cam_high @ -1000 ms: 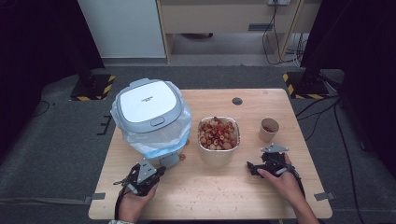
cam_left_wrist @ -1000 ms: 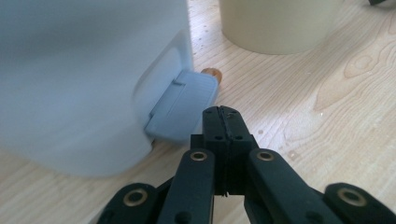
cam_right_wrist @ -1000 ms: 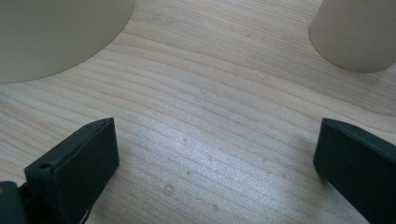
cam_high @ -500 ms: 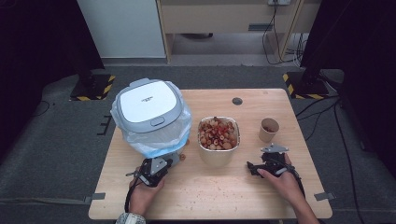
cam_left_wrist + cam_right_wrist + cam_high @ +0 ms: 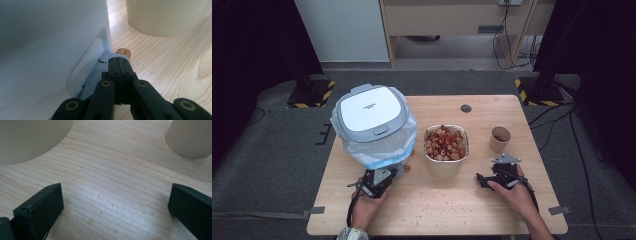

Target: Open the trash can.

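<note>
A white pedal bin (image 5: 374, 125) with a grey-rimmed lid and a plastic liner stands at the table's left. My left gripper (image 5: 393, 173) is shut with nothing between its jaws. In the left gripper view its tips (image 5: 119, 61) lie over the grey pedal (image 5: 96, 75) at the bin's base (image 5: 50, 50). A small brown shell piece (image 5: 123, 52) lies just beyond the tips. My right gripper (image 5: 483, 180) rests on the table right of the bowl (image 5: 446, 147). Its jaws stand wide open (image 5: 115, 202) over bare wood.
The cream bowl holds several reddish-brown nuts or shells. A small paper cup (image 5: 500, 139) stands to its right, behind my right gripper. The cup (image 5: 192, 137) and bowl wall (image 5: 30, 137) flank the right gripper's outlook. Crumbs dot the wooden table (image 5: 437, 205). A round cable hole (image 5: 466, 108) sits near the far edge.
My left gripper has slid right and a little away from me, up to the bin's base. The right gripper has stayed where it was.
</note>
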